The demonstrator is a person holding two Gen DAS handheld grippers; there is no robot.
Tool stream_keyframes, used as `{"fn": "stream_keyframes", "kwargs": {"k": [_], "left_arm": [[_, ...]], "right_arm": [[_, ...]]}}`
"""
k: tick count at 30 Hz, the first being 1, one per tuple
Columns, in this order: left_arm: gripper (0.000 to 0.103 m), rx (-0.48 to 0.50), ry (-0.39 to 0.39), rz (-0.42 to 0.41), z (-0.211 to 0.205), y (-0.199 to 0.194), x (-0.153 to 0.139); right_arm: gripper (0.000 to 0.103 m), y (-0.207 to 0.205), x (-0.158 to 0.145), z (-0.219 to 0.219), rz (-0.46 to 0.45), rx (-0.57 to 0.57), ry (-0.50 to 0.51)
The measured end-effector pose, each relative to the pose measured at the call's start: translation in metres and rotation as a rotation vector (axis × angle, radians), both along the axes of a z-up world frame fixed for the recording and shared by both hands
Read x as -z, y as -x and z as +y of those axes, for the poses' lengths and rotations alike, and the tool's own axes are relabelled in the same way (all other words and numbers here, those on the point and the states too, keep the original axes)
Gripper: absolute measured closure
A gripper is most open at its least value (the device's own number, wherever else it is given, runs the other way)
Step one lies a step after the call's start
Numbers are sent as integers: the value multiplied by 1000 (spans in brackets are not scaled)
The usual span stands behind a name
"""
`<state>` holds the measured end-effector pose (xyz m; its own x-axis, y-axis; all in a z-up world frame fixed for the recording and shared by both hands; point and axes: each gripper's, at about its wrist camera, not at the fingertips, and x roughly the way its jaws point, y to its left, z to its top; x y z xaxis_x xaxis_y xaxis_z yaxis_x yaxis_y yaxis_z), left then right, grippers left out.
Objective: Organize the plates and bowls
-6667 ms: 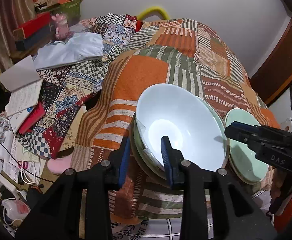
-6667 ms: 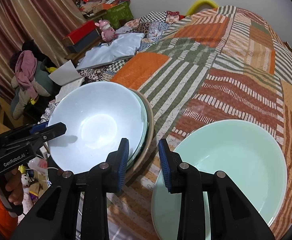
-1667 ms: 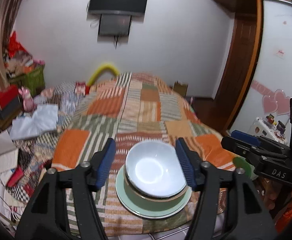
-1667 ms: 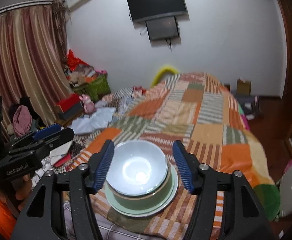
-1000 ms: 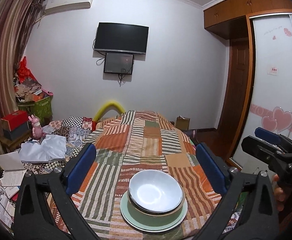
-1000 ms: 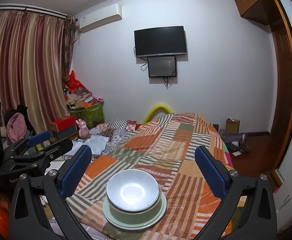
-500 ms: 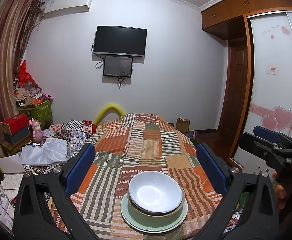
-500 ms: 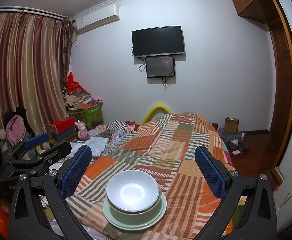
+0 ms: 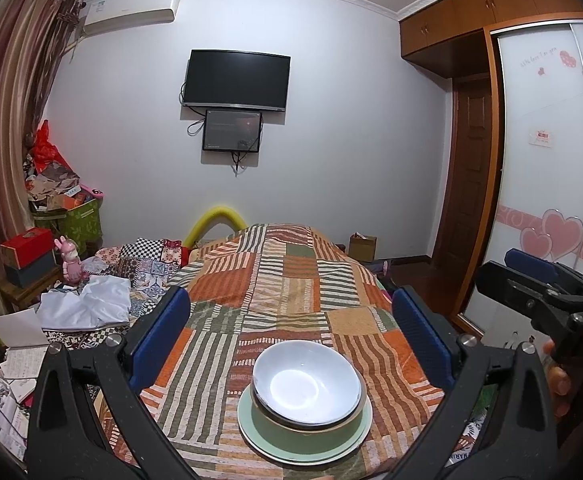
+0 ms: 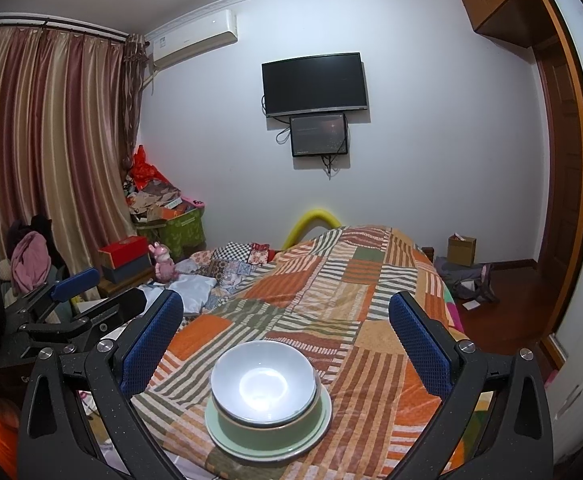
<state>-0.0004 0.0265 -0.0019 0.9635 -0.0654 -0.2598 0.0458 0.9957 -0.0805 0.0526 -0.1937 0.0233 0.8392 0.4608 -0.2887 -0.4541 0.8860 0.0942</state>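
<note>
i hold the left gripper (image 9: 291, 336) and right gripper (image 10: 285, 338) spread wide and empty, clear of the white bowl (image 9: 306, 384), nested in the green bowl (image 9: 307, 426) on the plate (image 9: 251, 434) at lower centre, so the stack reads as finished.

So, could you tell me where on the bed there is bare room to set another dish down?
The patchwork quilt lies bare beyond the white bowl and its stack, up to the yellow tube, and on both sides of the green plate. The near edge holds that stack. Left of the quilt it is crowded: white cloth, papers.
</note>
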Motion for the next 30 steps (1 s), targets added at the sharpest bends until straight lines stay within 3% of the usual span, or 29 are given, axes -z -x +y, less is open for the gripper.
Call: {"fn": "stream_keyframes", "kwargs": {"k": [30], "left_arm": [[1, 19, 3, 3, -2, 0, -1]], "right_arm": [[0, 3, -1, -2, -8, 8, 1]]}}
